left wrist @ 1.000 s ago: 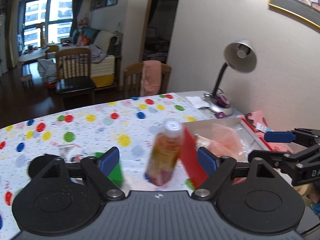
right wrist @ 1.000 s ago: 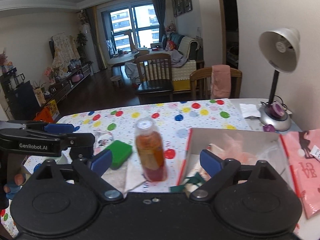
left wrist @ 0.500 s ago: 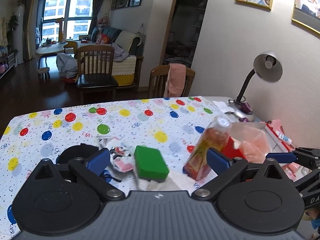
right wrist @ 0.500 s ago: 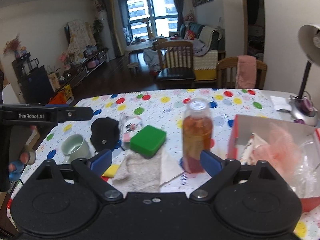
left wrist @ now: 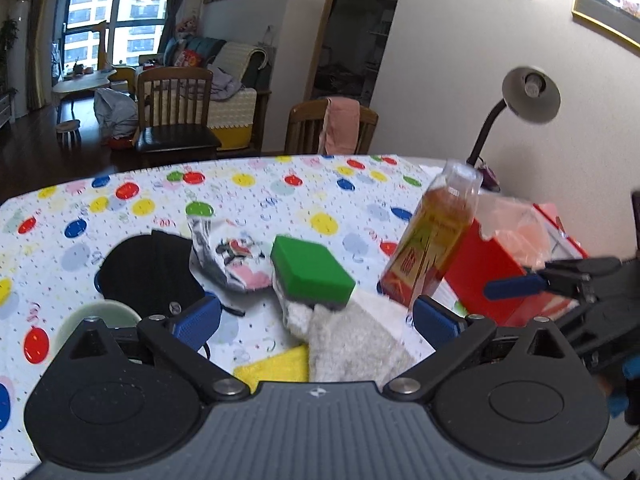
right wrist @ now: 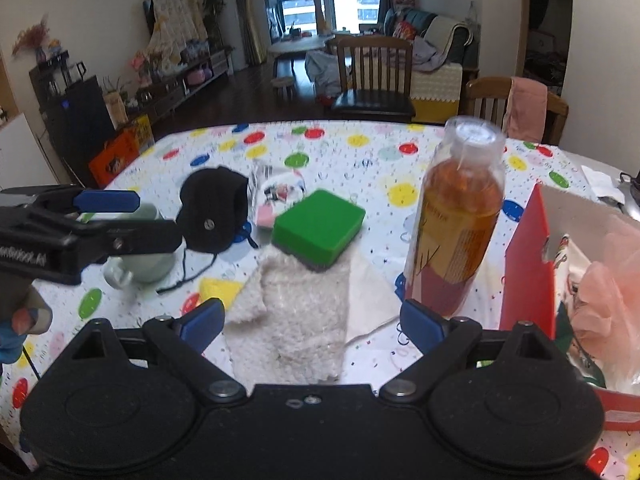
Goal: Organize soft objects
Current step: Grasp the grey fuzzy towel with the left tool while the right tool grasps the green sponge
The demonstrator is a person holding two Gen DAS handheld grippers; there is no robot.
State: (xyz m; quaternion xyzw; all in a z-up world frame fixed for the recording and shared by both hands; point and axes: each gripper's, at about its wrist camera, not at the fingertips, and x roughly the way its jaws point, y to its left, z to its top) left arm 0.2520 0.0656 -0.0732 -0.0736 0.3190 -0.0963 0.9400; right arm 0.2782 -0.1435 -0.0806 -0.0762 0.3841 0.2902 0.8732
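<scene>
Both claws gape wide and empty: left claw (left wrist: 316, 320), right claw (right wrist: 311, 326). Reaching the fluffy white cloth (right wrist: 296, 312) ahead, the right one's finger could topple the tall orange-liquid plastic bottle (right wrist: 460, 216) just beside it.

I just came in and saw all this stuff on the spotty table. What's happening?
A person holds a grabbing tool in each hand, both open and empty. The left tool and right tool hang over a fluffy white cloth with a green sponge on it. A juice bottle stands beside a red box.
</scene>
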